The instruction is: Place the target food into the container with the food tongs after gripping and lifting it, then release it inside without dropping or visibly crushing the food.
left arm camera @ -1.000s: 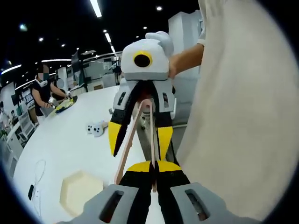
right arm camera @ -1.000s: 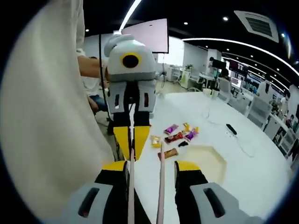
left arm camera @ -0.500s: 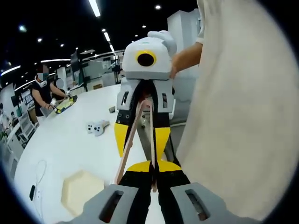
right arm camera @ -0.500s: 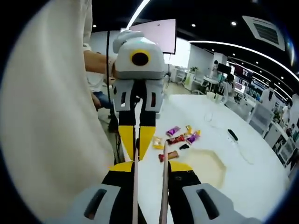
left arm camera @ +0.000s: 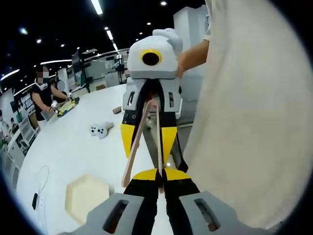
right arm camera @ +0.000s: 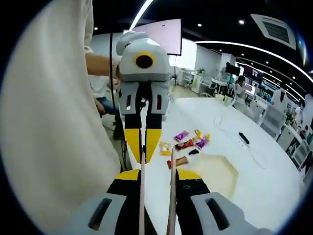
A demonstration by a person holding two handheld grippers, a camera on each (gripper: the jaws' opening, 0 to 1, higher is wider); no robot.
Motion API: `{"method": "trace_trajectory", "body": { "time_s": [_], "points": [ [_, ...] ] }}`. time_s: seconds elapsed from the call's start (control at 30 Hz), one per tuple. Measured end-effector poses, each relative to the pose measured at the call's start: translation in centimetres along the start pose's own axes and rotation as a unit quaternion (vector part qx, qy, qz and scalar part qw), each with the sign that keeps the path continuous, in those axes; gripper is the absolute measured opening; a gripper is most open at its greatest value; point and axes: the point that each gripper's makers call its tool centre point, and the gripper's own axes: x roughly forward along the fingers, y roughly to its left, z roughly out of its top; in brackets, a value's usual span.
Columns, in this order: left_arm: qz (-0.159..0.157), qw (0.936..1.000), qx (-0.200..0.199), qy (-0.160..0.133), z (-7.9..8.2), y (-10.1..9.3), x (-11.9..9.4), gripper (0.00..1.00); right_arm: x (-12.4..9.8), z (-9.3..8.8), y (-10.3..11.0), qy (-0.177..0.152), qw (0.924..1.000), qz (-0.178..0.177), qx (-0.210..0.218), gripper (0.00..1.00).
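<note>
Wooden food tongs [left arm camera: 142,142] run between my two grippers, which face each other above the white table's edge. My left gripper [left arm camera: 159,175] is shut on the tip of one tong arm. Seen in the right gripper view, the left gripper [right arm camera: 142,142] pinches that arm with its yellow jaws. My right gripper [right arm camera: 159,175] is shut on both tong arms [right arm camera: 172,186], and the tongs' joined end sits inside the right gripper [left arm camera: 148,139]. Several wrapped snacks [right arm camera: 188,144] lie on the table beside a cream hexagonal container [right arm camera: 215,171], which also appears as the container [left arm camera: 85,196].
A person's cream shirt [left arm camera: 249,122] stands close beside both grippers. A white game controller [left arm camera: 100,129] lies on the round white table [left arm camera: 58,152]. A black remote [right arm camera: 243,138] with a cable lies further right. Another person works at a far bench [left arm camera: 46,98].
The right gripper's jaws have drawn closer together, bringing the two tong arms nearer each other. Both views shifted slightly with the hands; snacks and container stay put.
</note>
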Motion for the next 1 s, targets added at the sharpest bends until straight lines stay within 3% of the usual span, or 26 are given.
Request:
{"method": "trace_trajectory", "body": {
  "time_s": [0.57,1.0],
  "points": [
    [0.006,0.9993,0.006,0.038,-1.3,-0.1,0.7,0.00,0.1,-0.5,0.1,0.020,0.9997,0.011,0.000,0.26],
    [0.008,0.9994,0.007,0.033,-0.8,-0.1,0.8,0.00,0.8,-0.9,0.2,0.042,0.9987,0.018,-0.021,0.30]
  ]
}}
